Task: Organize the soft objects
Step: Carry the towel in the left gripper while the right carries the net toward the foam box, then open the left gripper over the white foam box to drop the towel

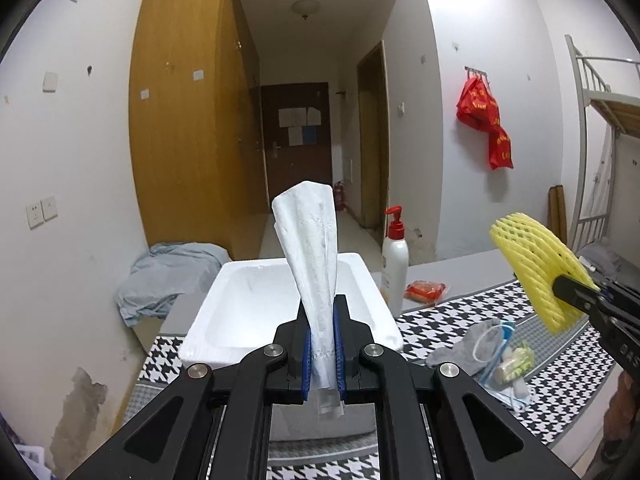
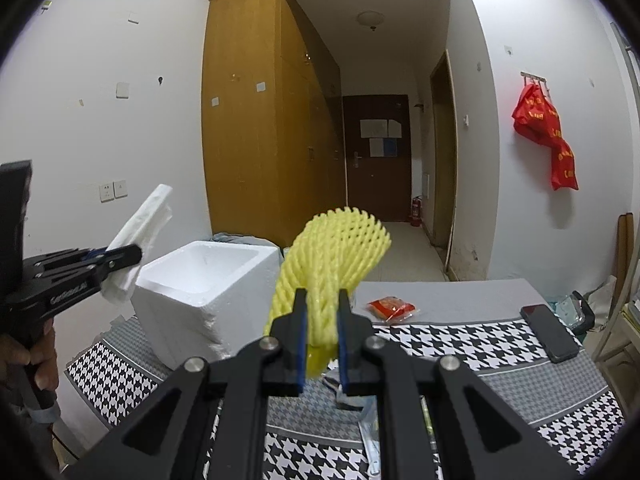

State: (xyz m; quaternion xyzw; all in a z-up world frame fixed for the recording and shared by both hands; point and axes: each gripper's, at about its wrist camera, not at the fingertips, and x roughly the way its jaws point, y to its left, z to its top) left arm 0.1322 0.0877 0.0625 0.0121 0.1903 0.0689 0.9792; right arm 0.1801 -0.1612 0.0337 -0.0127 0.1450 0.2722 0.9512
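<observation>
My left gripper [image 1: 322, 312] is shut on a white folded tissue [image 1: 312, 240] and holds it in the air above the near side of the open white foam box [image 1: 224, 336]. From the right wrist view the same left gripper [image 2: 132, 255] and tissue [image 2: 140, 224] hang left of the foam box [image 2: 180, 304]. My right gripper [image 2: 322, 300] is shut on a yellow foam fruit net [image 2: 340, 244], held up over the table right of the box. The net [image 1: 532, 256] and right gripper [image 1: 560, 286] show at the right in the left wrist view.
A houndstooth cloth [image 1: 560, 364] covers the table. On it lie a grey sock [image 1: 464, 344], a face mask with small packets [image 1: 508, 364], a red packet [image 2: 394, 307], a white pump bottle [image 1: 394, 264] and a black phone [image 2: 550, 332]. A bunk bed [image 1: 600, 120] stands at the right.
</observation>
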